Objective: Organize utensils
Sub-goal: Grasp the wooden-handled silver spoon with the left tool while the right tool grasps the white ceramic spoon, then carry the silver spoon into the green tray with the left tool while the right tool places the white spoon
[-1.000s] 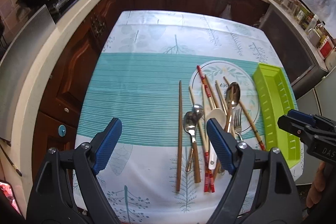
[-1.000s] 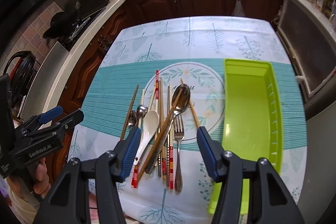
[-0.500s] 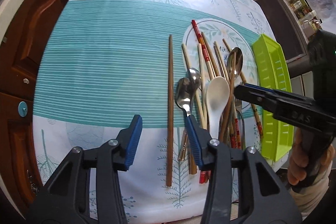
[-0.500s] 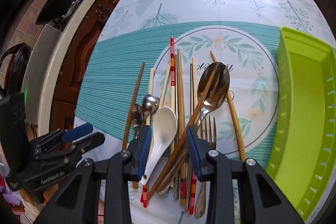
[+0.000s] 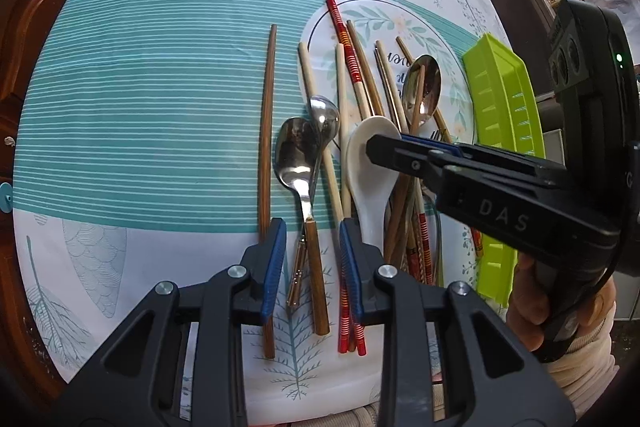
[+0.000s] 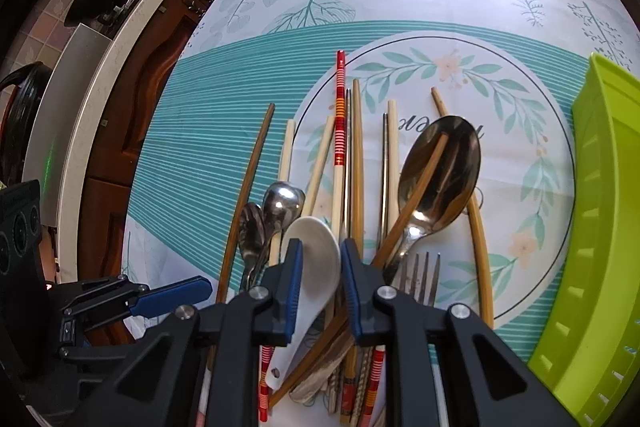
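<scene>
A tangle of wooden chopsticks, steel spoons, a fork and a white ceramic spoon [image 6: 316, 259] lies near the worktop's [image 5: 132, 99] near edge, beside a green tray [image 5: 504, 107] at its right edge. The left tongs [image 5: 312, 263] are closing around a wood-handled spoon [image 5: 310, 227]; the right tongs [image 6: 320, 283], steeply tipped down, are closing around the white spoon, not visibly gripping.

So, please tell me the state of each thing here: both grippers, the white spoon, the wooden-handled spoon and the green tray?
Left gripper: closing around the wooden-handled spoon.
Right gripper: closing around the white spoon.
White spoon: lying in the utensil pile.
Wooden-handled spoon: lying flat.
Green tray: holds nothing visible.
</scene>
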Demonstrator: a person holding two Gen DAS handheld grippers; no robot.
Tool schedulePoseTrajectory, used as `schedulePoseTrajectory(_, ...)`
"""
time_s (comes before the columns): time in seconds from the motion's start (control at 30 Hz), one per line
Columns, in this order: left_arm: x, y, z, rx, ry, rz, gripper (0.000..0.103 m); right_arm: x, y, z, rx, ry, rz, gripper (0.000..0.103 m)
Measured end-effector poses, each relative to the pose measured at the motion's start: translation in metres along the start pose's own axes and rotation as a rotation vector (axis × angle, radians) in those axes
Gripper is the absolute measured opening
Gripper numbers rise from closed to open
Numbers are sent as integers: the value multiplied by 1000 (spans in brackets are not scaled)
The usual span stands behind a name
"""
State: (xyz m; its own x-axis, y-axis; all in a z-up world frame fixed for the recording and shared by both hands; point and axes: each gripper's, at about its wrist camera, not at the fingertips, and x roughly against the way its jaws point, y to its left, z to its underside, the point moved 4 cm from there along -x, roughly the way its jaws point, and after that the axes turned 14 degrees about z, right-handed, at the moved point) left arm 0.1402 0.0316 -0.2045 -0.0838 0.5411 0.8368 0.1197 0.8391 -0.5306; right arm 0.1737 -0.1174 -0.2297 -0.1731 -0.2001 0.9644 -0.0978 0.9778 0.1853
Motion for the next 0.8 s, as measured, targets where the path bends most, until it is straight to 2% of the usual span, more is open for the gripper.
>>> schedulePoseTrajectory(0.2, -12, -4, -7, 10, 5, -24, 23, -2, 1, 1, 4, -21, -20, 7)
schedulePoseTrajectory(0.3, -17, -5, -9, 10, 11, -40, 18, -1, 0, 1, -1, -32, -30, 5)
schedulePoseTrajectory(0.57, -27, -3, -11, 20, 35, -85, 15, 8, -4, 5, -15, -56, -60, 4)
schedulePoseTrajectory(0.67, -26, 1, -12, 27, 30, -94, 7, 14, -6, 6, -15, -77, -66, 4)
schedulePoseTrajectory(0.8, -26, 4, -12, 43, 25, -91, 5, 22, -6, 8, -19, -101, -82, 4)
